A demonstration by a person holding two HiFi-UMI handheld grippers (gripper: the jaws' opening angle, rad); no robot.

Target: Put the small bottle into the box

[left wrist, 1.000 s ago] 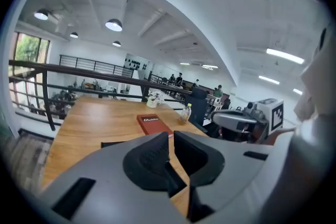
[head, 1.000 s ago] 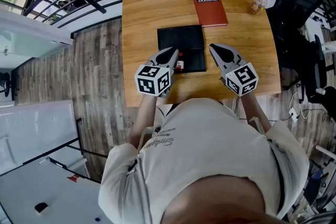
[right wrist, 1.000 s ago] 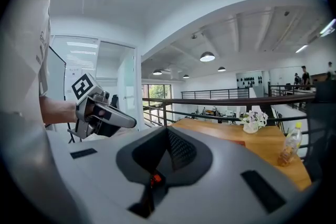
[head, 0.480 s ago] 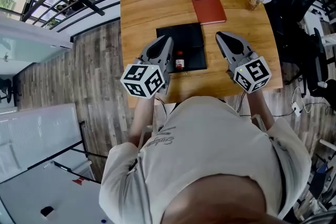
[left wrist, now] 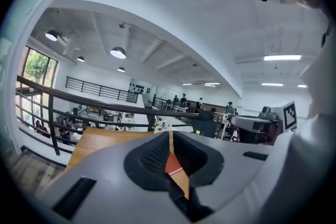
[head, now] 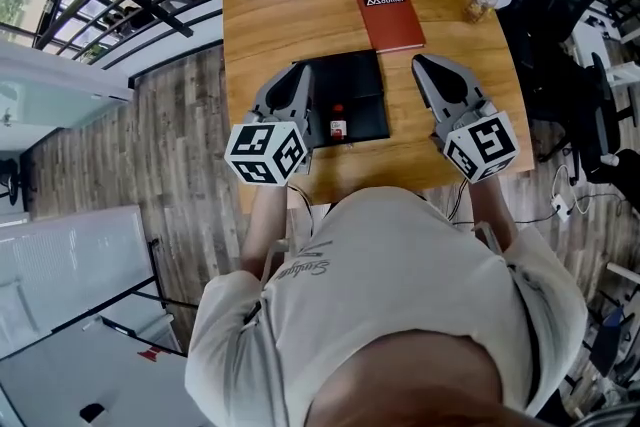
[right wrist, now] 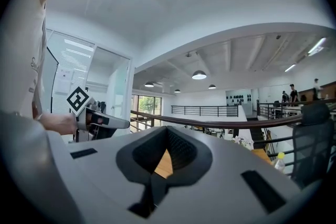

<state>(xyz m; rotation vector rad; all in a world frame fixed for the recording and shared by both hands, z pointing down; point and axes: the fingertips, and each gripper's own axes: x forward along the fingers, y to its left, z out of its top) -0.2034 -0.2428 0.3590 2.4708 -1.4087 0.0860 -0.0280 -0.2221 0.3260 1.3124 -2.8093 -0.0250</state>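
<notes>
Small bottle [head: 338,124], red cap, pale label: stands upright inside the black box [head: 352,75], at the middle of the box's near edge. Box lies flat on the wooden worktop [head: 268,15].

Left gripper [head: 300,77]: held above the worktop along the box's left edge, jaws pointing away from the person. Jaws pressed together at the tips and pinching nothing. Bottle sits to its right, nearer the person than the jaw tips, clear of them.

Right gripper [head: 430,70]: out past the box's right edge, also pointing away. Jaws meet at the tips and hold nothing. Bottle lies off to its left, farther from it than from the left gripper.

Red book [head: 390,17] lies beyond the box.
</notes>
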